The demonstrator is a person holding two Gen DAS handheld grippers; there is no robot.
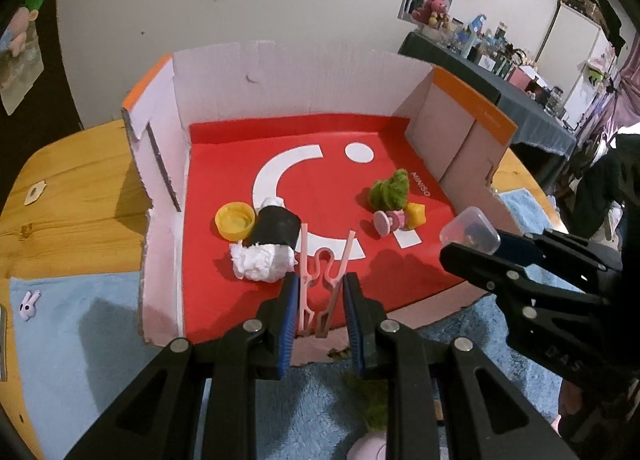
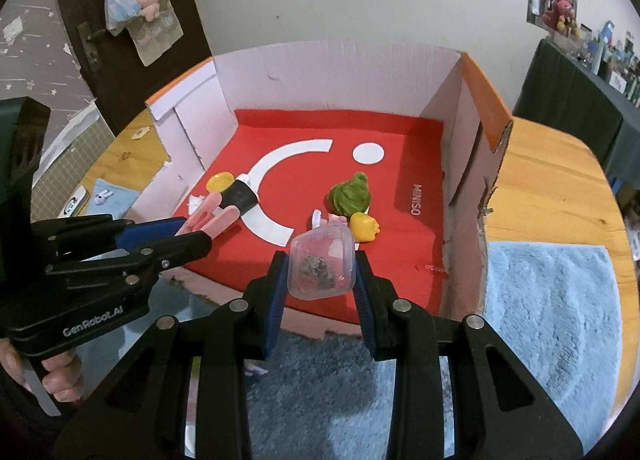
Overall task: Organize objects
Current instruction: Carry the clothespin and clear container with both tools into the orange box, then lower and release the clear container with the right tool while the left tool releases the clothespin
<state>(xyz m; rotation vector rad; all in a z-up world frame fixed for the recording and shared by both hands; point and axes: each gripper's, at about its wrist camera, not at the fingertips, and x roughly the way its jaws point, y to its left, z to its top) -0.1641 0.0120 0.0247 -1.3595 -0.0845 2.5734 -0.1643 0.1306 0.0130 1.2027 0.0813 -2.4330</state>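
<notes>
My left gripper point(image 1: 319, 292) is shut on a pink plastic clip point(image 1: 322, 280), held above the near edge of the open cardboard box point(image 1: 280, 76) with its red floor. My right gripper point(image 2: 322, 280) is shut on a small clear plastic case point(image 2: 323, 264) with dark bits inside, also over the box's near edge. In the left wrist view this case point(image 1: 472, 230) and the right gripper show at the right. On the red floor lie a yellow cap point(image 1: 235, 220), a black roll with white tissue point(image 1: 272, 240), a green fuzzy toy point(image 1: 390, 190), a small pink toy point(image 1: 388, 222) and a yellow toy point(image 1: 415, 216).
The box sits on a wooden table point(image 2: 560, 188) with blue towels point(image 2: 552, 308) around its near side. A small white rabbit figure point(image 1: 29, 304) lies on the left towel. A green fuzzy piece point(image 1: 372, 400) lies under my left gripper. A person's hand point(image 2: 52, 380) grips the left tool's handle.
</notes>
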